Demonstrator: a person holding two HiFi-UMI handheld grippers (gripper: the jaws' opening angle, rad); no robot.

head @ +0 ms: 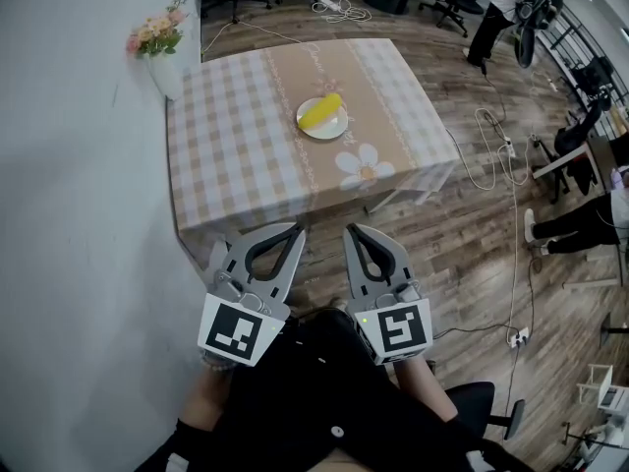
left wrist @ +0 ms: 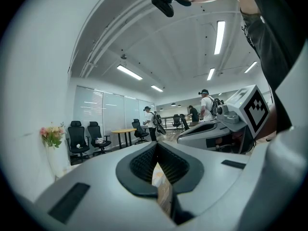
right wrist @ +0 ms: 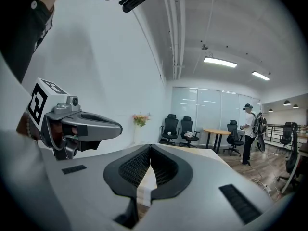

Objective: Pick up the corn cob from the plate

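Short of the tabletop's [head: 236, 136] near edge: both grippers shut with nothing in them, corn cob [head: 320, 110] well ahead on its plate [head: 335, 131].

At far left, a vase of flowers [head: 157, 35] stands against the wall at the checked tabletop's corner. The left gripper [head: 293, 232] is held off the near edge; in its own view [left wrist: 157, 148] the jaws meet at the tips with nothing between them. The yellow corn cob lies on the white plate toward the far middle of the tabletop, well apart from both sets of jaws and roughly in line with the gap between the two grippers. The right gripper [head: 352, 232] sits just beside the left; in its own view [right wrist: 150, 147] the jaws are likewise together and hold nothing. Cables [head: 496, 155] trail over the wooden floor at right.
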